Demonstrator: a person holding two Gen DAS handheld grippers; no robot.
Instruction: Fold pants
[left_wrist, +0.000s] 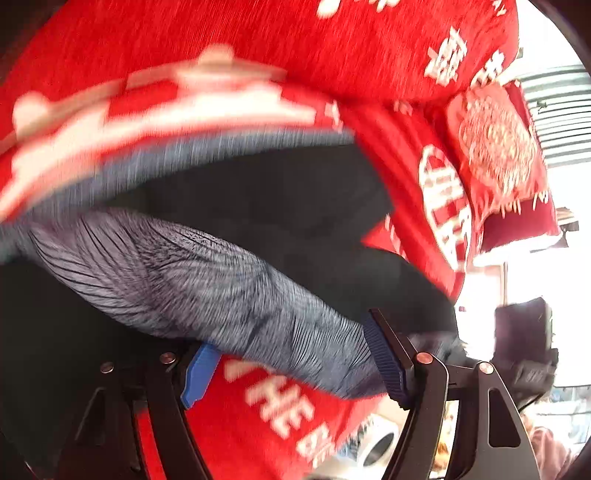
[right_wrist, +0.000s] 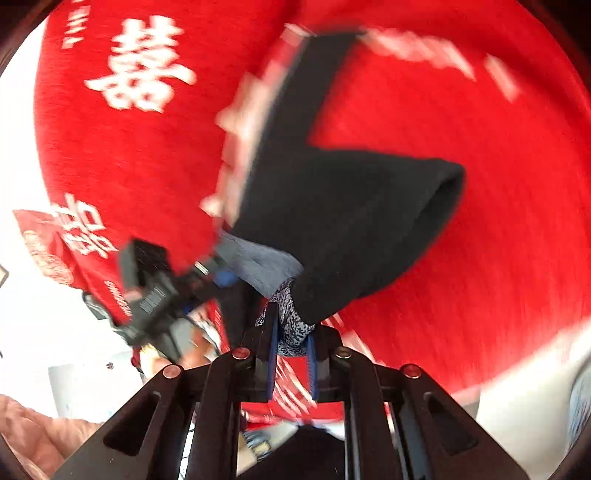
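Your left tongs (left_wrist: 295, 360) are gripping the grey waistband of the black pants (left_wrist: 258, 206) — your right tongs (right_wrist: 291, 347) are pinching it too — and the pants are hanging over the red bedspread (right_wrist: 480, 221), blurred.

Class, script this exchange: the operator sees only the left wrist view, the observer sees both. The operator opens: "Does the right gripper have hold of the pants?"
Observer: Yes, the right gripper has its jaws shut on the grey waistband.
Operator: Where does the fabric run from there?
Observer: A black leg stretches ahead of the jaws, over the red blanket.
Operator: Is my gripper visible there?
Observer: Yes, the left gripper sits left of the waistband.
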